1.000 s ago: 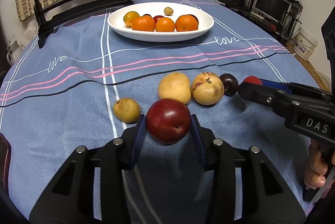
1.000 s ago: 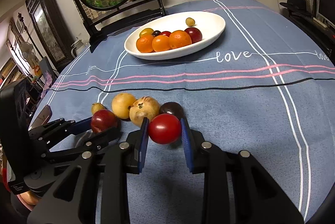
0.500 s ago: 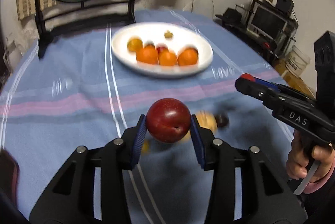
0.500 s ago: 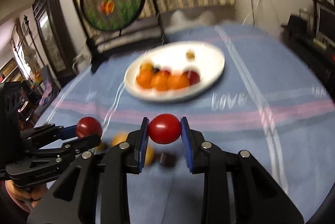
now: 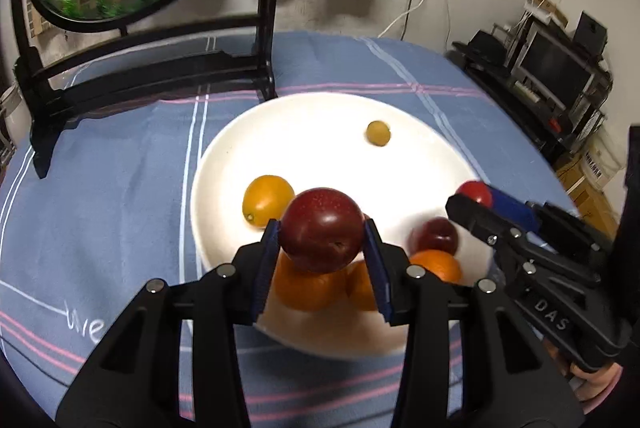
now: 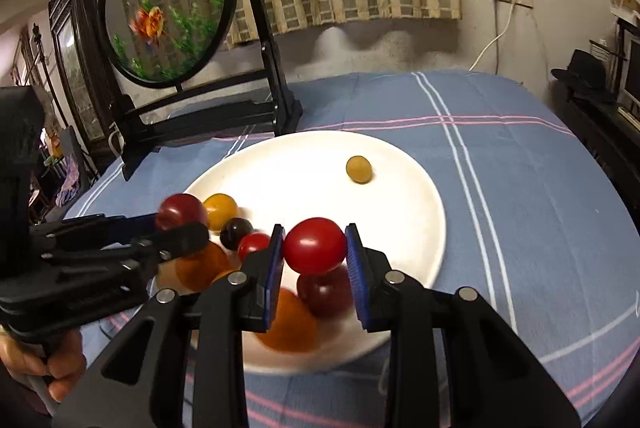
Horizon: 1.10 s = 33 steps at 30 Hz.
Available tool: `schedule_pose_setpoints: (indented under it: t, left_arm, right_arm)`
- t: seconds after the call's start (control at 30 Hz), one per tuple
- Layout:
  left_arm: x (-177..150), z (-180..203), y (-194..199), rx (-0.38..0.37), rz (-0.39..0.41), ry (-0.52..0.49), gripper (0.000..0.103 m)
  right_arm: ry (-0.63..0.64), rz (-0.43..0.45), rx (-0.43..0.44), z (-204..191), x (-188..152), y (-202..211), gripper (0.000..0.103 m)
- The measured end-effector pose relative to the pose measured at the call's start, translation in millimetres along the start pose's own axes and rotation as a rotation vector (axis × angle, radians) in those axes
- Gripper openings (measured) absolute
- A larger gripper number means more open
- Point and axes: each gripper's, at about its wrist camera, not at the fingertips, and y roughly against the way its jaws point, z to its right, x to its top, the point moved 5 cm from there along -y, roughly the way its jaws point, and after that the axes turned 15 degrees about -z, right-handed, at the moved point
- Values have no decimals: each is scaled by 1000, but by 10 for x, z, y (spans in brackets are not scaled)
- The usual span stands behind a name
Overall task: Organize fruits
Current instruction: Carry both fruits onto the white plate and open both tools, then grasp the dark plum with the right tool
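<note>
My left gripper (image 5: 320, 240) is shut on a dark red plum (image 5: 321, 228) and holds it above the near side of the white plate (image 5: 320, 139). My right gripper (image 6: 315, 250) is shut on a bright red tomato (image 6: 315, 246) over the plate (image 6: 400, 187), to the right of the left one. The right gripper also shows in the left wrist view (image 5: 472, 197), the left gripper in the right wrist view (image 6: 182, 218). On the plate lie oranges (image 5: 308, 288), a yellow-orange fruit (image 5: 267, 199), a dark red plum (image 5: 435, 236) and a small olive-yellow fruit (image 5: 378, 133).
A round fish picture on a black stand (image 6: 168, 3) rises just behind the plate at the left. The table wears a blue cloth with pink and white stripes (image 6: 520, 147). Shelves with a screen (image 5: 560, 67) stand beyond the table's right edge.
Both grippers lifted their fruits off the cloth and carried them forward over the plate. The loose fruits on the cloth have dropped out of view.
</note>
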Motion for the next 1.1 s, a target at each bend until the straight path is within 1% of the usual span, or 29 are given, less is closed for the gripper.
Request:
schedule_pose_setpoints:
  t: [0.1,0.13,0.17,0.2,0.23,0.27,0.3,0.37,0.4,0.47,0.5,0.57,0.63,0.67,0.7,0.73,0.8,0.83,0.9,0.93,1.03,1.1]
  left_arm:
    - [56,2,-58,31,10,-10,44]
    - [63,-6,-56,26,17,-2,47]
    - [63,-12,-45,23,23,2,61]
    - [73,-58,-18,59,42,31,69]
    - [76,-102,15,73,58,53,73]
    - [62,-121,52,61,65,65,81]
    - [38,-158,122,28,70,88,82]
    - [-37,-213,271,5,78,117,83]
    - [-126,-251,396,25,86,127,88]
    - [-313,-290,600,68,103,123,93]
    - [-476,-294,727,83,114,110,96]
    - [-716,-292,872,94,122,85,97]
    - [-994,-273,1007,113,152,46,97]
    - [-1179,-277,1053,97,182,19,97]
    - [-1287,-282,1049,82,183,5,97]
    - [-1385,-290,1024,66,165,-4,97]
    - [-1477,-278,990,45,138,-35,97]
    - [-1492,-268,983,51,130,-49,97]
    - [-1499,-272,988,74,128,-48,97]
    - [-1520,-280,1002,74,130,-49,97]
    - [-1578,-255,1033,91,141,-77,97]
    - [-1613,-250,1014,100,133,-94,97]
  right_arm:
    - [35,-13,-12,-31,41,-104,31]
    - [43,-22,-21,-44,46,-131,33]
    - [49,-32,-26,-46,41,-157,42]
    - [49,-36,-52,-33,36,-170,52]
    - [48,-28,-75,-11,32,-158,58]
    - [49,-18,-87,8,20,-128,61]
    - [55,-13,-82,10,10,-69,61]
    - [60,-6,-58,4,-4,65,61]
    - [67,4,-41,-23,-38,163,61]
    - [93,6,-11,-100,-136,315,61]
    - [108,2,-1,-140,-183,367,61]
    - [165,-6,28,-264,-353,506,61]
    - [233,-12,30,-373,-582,620,61]
    - [257,-4,25,-389,-723,682,61]
    - [281,-6,38,-403,-872,730,61]
    - [300,-17,59,-415,-965,750,61]
    - [357,-48,85,-457,-1165,785,61]
    - [381,-54,76,-479,-1203,789,61]
    - [443,-63,41,-532,-1279,804,61]
    - [466,-75,33,-549,-1310,796,61]
    - [497,-121,42,-569,-1412,735,61]
    - [510,-154,41,-568,-1460,681,60]
